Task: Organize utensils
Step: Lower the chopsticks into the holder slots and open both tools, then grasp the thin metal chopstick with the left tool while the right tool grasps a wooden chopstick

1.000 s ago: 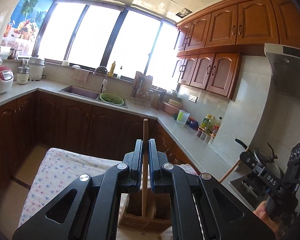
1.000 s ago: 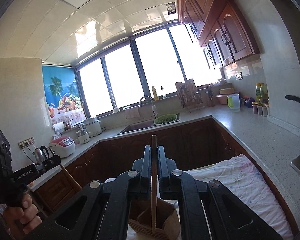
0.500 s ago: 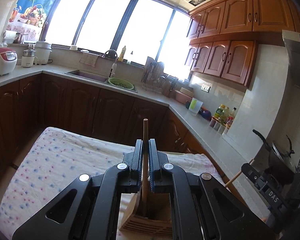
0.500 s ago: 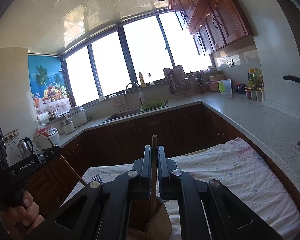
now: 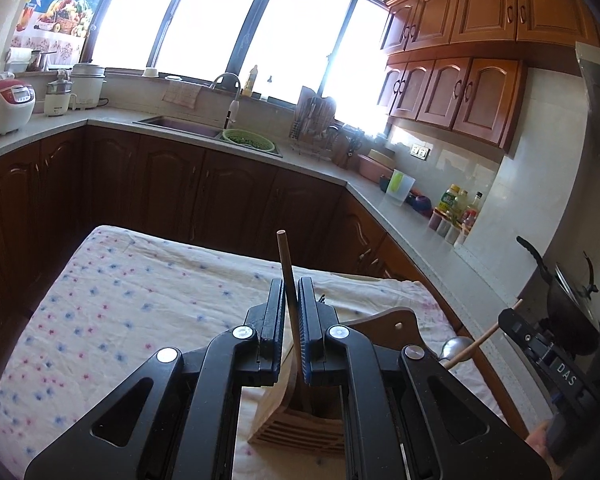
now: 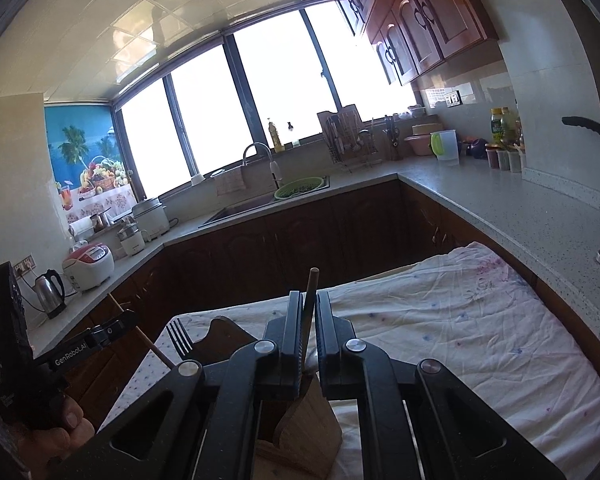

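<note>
Sunlit kitchen counters wrap around a table under a flowered cloth, where a slatted wooden holder stands. The left gripper is clamped on a thin wooden stick, whose lower end dips into the holder. The right gripper pinches its own wooden stick over the same holder. Both sticks look light, stiff and smooth, so a mid-shaft grip probably suits them, though they could pivot between the pads.

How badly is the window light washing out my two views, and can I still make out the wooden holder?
Left wrist view: windows blown out white, holder dim but readable. Right wrist view: same glare, fisheye bends the counter, holder shadowed between the jaws.
</note>
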Demonstrator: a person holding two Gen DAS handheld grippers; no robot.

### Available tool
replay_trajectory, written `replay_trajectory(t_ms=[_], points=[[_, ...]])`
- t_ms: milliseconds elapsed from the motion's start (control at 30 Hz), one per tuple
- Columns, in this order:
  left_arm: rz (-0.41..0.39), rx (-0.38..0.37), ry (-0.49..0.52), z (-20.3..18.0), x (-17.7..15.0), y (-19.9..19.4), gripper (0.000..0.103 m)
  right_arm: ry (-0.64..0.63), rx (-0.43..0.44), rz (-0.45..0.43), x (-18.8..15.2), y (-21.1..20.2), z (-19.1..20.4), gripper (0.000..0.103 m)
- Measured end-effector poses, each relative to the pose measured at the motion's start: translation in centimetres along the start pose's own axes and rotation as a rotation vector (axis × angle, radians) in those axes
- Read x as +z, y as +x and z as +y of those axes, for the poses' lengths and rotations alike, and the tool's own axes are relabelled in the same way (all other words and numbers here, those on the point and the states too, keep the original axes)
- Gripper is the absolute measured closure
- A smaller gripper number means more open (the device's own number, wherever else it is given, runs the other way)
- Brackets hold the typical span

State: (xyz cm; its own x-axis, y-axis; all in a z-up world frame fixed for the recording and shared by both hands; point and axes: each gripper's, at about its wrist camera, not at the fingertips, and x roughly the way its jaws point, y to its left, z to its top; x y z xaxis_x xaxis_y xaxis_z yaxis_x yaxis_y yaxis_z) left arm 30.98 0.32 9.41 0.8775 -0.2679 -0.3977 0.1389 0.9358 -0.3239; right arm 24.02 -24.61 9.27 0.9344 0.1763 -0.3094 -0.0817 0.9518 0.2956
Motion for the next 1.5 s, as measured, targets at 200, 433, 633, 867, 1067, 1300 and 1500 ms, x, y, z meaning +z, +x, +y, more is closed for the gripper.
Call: replay_trajectory(t_ms=[200,433,633,867,1067,1300,1500], points=[[0.024,0.0,-0.021,0.4,0.1,-0.5,0.068,0.021,0.007,0.004,0.2,-0.3,-0.2,0.091],[-0.016,0.032,-0.033,1.2,-0.6,-4.1,0.024,0.063,0.064,-0.065,0.7,-3.6,-0.5,0.013],[-0.007,0.052,-0.019,1.6,-2.2,-7.4,0.02,0.071,0.084,-0.087,0.0,-6.9,-0.5,0.004],[0.025,0.069,-0.058,2.7,-4.7,-10.5,0.019,0.069,0.076,-0.044,-2.0,-9.4,-0.6,0.003],[0.056,0.088,-0.067,3.2,-7.1,-12.5,0.019,0.071,0.057,-0.001,-4.4,-11.3,-1.2,0.003],[0.12,0.107,-0.072,3.7,-10.0,-13.1,0.019,0.077,0.024,0.062,-7.5,-12.4,-2.2,0.003],[0.179,0.121,-0.067,4.1,-12.2,-13.0,0.019,0.103,-0.009,0.128,-9.9,-12.4,-3.2,0.003]])
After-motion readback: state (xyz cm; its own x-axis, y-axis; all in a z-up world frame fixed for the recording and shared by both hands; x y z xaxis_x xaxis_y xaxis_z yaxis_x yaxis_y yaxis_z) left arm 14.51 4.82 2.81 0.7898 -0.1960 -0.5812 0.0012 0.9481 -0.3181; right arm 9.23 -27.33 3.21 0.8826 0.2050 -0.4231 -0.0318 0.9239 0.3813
